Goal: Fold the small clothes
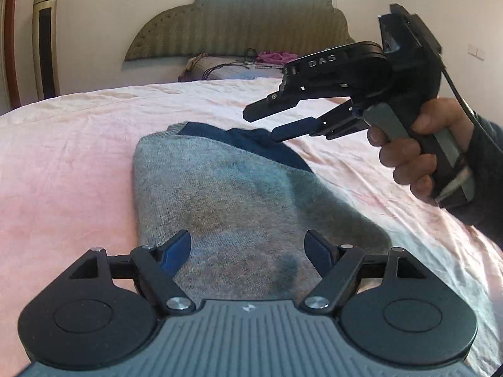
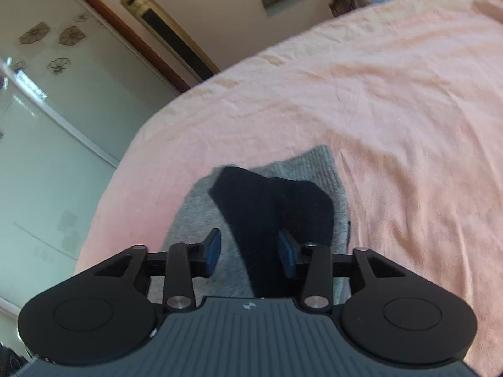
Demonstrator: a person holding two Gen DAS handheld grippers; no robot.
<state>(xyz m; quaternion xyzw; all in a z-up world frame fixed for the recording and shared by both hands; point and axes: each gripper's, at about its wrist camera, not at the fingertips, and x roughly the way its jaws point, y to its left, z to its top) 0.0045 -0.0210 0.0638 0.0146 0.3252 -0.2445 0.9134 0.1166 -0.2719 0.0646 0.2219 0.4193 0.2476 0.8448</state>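
Observation:
A small grey knit garment point(image 1: 220, 188) with a dark navy part point(image 1: 261, 144) at its far end lies folded on the pink bed sheet point(image 1: 63, 163). My left gripper point(image 1: 248, 248) is open and empty, low over the garment's near end. My right gripper point(image 1: 262, 124) is open, its lower finger at the navy part. In the right wrist view the right gripper point(image 2: 248, 248) is open and straddles the navy part point(image 2: 270, 213) over the grey garment point(image 2: 195, 213).
The bed's padded headboard point(image 1: 245, 22) and pillows point(image 1: 220, 66) are at the far end. A tall gold air conditioner point(image 1: 45, 37) stands by the wall on the left. A glass wardrobe door point(image 2: 41, 132) stands beyond the bed's edge.

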